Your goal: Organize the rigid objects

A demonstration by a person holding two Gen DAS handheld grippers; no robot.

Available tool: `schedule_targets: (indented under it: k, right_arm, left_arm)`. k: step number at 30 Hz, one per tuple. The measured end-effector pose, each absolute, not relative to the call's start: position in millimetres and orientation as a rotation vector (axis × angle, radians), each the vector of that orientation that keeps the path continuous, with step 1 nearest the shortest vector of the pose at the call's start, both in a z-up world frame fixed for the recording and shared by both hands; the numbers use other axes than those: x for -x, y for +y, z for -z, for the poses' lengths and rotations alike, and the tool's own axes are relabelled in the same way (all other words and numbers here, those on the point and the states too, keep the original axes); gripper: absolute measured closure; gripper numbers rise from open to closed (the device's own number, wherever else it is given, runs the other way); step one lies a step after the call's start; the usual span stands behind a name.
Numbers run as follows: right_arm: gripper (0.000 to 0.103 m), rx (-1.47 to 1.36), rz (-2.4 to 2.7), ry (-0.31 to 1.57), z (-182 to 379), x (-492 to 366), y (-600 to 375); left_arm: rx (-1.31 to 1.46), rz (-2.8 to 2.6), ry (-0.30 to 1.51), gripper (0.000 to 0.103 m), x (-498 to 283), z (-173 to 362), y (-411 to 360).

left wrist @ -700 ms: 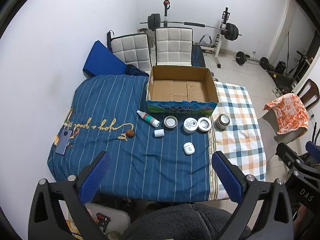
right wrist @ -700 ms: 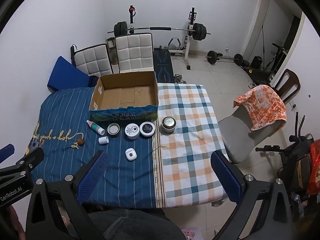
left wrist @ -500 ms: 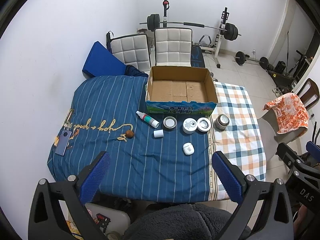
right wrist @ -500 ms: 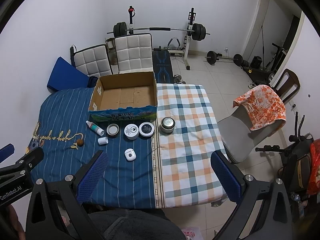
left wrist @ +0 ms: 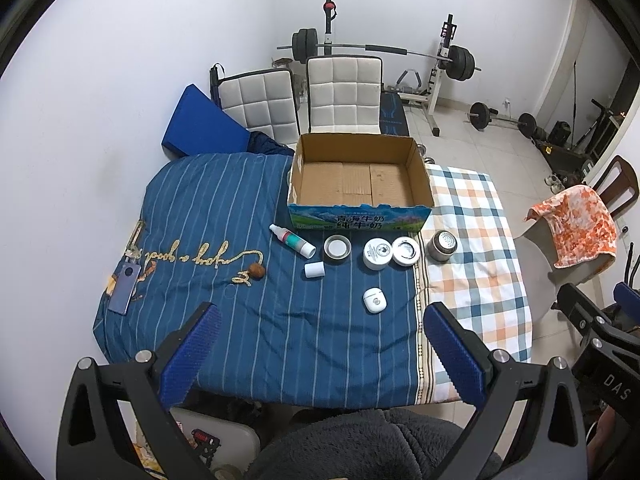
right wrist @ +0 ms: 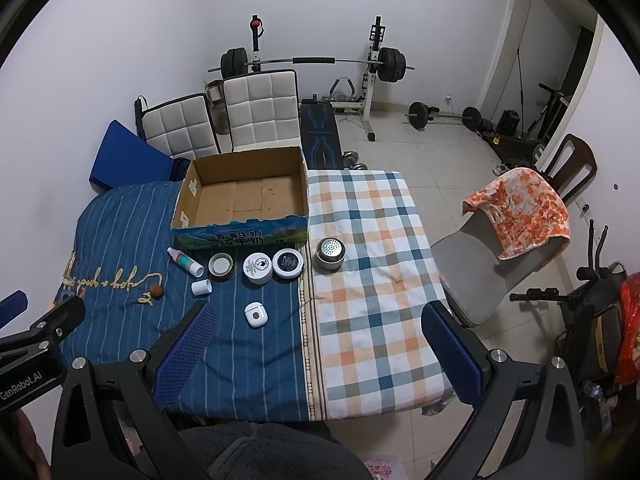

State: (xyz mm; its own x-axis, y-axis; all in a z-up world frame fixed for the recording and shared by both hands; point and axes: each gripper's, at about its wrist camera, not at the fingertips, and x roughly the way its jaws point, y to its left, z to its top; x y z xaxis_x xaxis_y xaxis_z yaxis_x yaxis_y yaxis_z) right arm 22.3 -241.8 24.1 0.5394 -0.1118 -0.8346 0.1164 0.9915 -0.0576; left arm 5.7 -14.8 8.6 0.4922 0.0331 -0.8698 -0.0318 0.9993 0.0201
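An empty cardboard box (left wrist: 360, 178) (right wrist: 244, 196) stands at the back of the cloth-covered table. In front of it lie a spray bottle (left wrist: 291, 241) (right wrist: 185, 261), its white cap (left wrist: 314, 270) (right wrist: 201, 287), a tape roll (left wrist: 337, 248) (right wrist: 221, 265), two round white tins (left wrist: 377, 254) (left wrist: 406, 251) (right wrist: 258, 267) (right wrist: 287, 263), a metal canister (left wrist: 441, 245) (right wrist: 330, 254), a white earbud case (left wrist: 374, 300) (right wrist: 255, 314) and a brown ball (left wrist: 257, 272) (right wrist: 156, 291). My left gripper (left wrist: 316, 344) and right gripper (right wrist: 316, 344) are both open and empty, held high above the table's near edge.
A blue phone (left wrist: 123, 289) lies at the table's left edge. Two white padded chairs (left wrist: 344, 94) and a blue cushion (left wrist: 202, 128) stand behind the table. A grey chair with an orange cloth (right wrist: 520, 208) stands to the right. Weight equipment (right wrist: 312, 64) lines the far wall.
Both views have shifted very slightly; the table objects have not moved and both grippers stay open.
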Motion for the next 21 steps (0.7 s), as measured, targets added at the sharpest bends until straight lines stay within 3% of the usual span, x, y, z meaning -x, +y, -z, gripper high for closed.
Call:
schedule_targets:
  k: [21]
  right_arm:
    - [0.0,-0.001,0.137,0.976,-29.6,-29.1,-241.3]
  left_arm:
    - [0.0,-0.039,1.046,0.0,-12.0,-8.4,-12.5]
